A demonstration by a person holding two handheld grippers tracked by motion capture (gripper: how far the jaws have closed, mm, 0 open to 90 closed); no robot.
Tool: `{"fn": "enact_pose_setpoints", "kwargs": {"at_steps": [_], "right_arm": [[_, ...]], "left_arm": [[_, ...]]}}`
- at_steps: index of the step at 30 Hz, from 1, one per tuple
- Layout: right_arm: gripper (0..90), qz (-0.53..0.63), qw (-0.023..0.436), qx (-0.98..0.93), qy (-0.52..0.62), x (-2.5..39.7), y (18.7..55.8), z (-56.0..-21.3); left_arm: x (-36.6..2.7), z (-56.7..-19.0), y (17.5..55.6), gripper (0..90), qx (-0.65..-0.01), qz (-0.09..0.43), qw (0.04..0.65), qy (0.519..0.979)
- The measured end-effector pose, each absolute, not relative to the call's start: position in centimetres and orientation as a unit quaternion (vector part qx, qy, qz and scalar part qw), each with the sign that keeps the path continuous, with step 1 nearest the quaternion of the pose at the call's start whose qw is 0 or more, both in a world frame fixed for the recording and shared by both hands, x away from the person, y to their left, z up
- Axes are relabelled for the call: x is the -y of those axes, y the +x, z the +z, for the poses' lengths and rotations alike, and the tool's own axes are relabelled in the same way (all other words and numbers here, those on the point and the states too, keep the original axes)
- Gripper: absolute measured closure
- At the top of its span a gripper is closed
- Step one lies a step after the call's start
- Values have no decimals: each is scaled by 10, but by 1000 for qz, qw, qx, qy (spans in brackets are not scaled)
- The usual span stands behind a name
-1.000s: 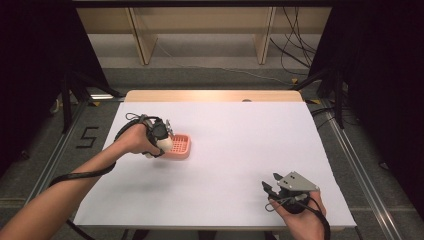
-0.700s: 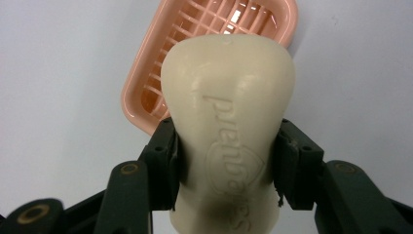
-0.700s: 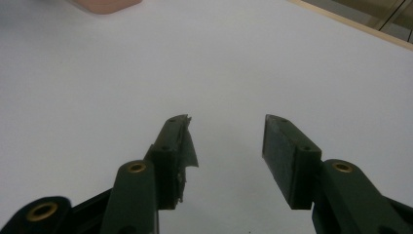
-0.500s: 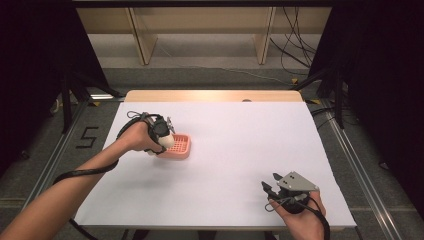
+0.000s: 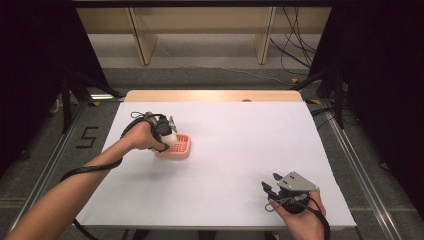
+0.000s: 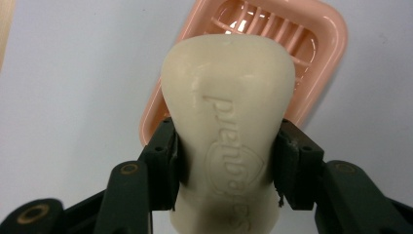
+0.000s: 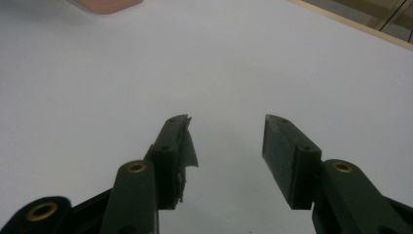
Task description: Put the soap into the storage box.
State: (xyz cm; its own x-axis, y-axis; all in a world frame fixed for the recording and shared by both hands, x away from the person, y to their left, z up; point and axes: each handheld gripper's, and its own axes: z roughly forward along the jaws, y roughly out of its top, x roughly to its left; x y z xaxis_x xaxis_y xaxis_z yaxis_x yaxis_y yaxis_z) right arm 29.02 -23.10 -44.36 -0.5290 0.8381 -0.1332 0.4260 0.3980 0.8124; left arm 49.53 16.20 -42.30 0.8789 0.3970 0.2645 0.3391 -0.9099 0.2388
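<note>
A cream bar of soap point(image 6: 228, 122) with raised lettering is clamped between the jaws of my left gripper point(image 6: 226, 156), which is shut on it. The soap point(image 5: 169, 137) hangs just above the near left part of a pink slatted soap dish point(image 5: 179, 147) on the white table; whether they touch cannot be told. In the left gripper view the dish point(image 6: 319, 44) lies behind the soap, its slats partly hidden. My right gripper point(image 5: 270, 186) rests low at the table's near right, open, with nothing between its jaws point(image 7: 226, 141). Torn padding hangs off one of its fingers point(image 7: 181, 146).
The white table sheet point(image 5: 240, 145) has wide free room in the middle and right. A wooden strip point(image 5: 210, 96) runs along the far edge. A corner of the pink dish point(image 7: 104, 5) peeks in at the top left of the right gripper view.
The left gripper with the soap has shifted slightly toward and over the pink dish. The right gripper has stayed in place.
</note>
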Motion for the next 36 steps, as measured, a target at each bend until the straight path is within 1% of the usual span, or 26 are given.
{"fn": "enact_pose_setpoints", "kwargs": {"at_steps": [8, 20, 25, 27, 30, 32, 36], "right_arm": [[528, 371, 277, -791, 400, 232, 290, -443], [528, 372, 277, -790, 400, 232, 290, -443], [527, 372, 277, -791, 399, 232, 290, -443], [527, 372, 277, -791, 399, 232, 290, -443], [526, 372, 275, -792, 399, 232, 290, -443], [526, 372, 275, -792, 399, 232, 289, -443], [525, 371, 273, -793, 399, 231, 289, -443]], "left_arm": [[-163, -429, 502, 496, -194, 154, 95, 964], [-153, -435, 515, 495, -185, 149, 96, 967], [-152, -438, 520, 490, -210, 138, 103, 962], [-152, -437, 522, 460, -216, 135, 109, 961], [-152, -435, 520, 376, -218, 125, 108, 962], [-153, -434, 517, 346, -223, 127, 122, 959], [-162, -424, 510, 322, -236, 136, 149, 950]]}}
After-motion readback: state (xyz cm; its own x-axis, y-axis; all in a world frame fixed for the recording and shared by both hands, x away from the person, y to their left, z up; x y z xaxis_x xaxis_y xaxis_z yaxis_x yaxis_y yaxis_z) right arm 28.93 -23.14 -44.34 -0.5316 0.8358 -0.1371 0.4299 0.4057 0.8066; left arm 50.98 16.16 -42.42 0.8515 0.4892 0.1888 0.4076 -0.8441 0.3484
